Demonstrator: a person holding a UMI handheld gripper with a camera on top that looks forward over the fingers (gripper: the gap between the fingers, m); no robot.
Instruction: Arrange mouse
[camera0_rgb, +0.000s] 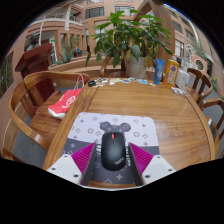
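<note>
Black plastic forms the body of the mouse, which sits between the two fingers of the gripper. The magenta pads stand close along both flanks of the mouse; whether they press on it or leave a slight gap cannot be determined. The rear end of the mouse and the surface directly under it are partly hidden by the gripper body.

Under and ahead of the mouse lies a pale patterned mouse mat, positioned near the near edge of the wooden counter. The near part of the mat is cut off by the fingers.

Along the far edge of the counter stands a potted plant; its pot is partly masked by small objects beside it that are too small to identify. A blue container stands just right of the pot.

Wooden chairs flank the counter. The left chair seat carries a red and white item whose type cannot be resolved.
</note>
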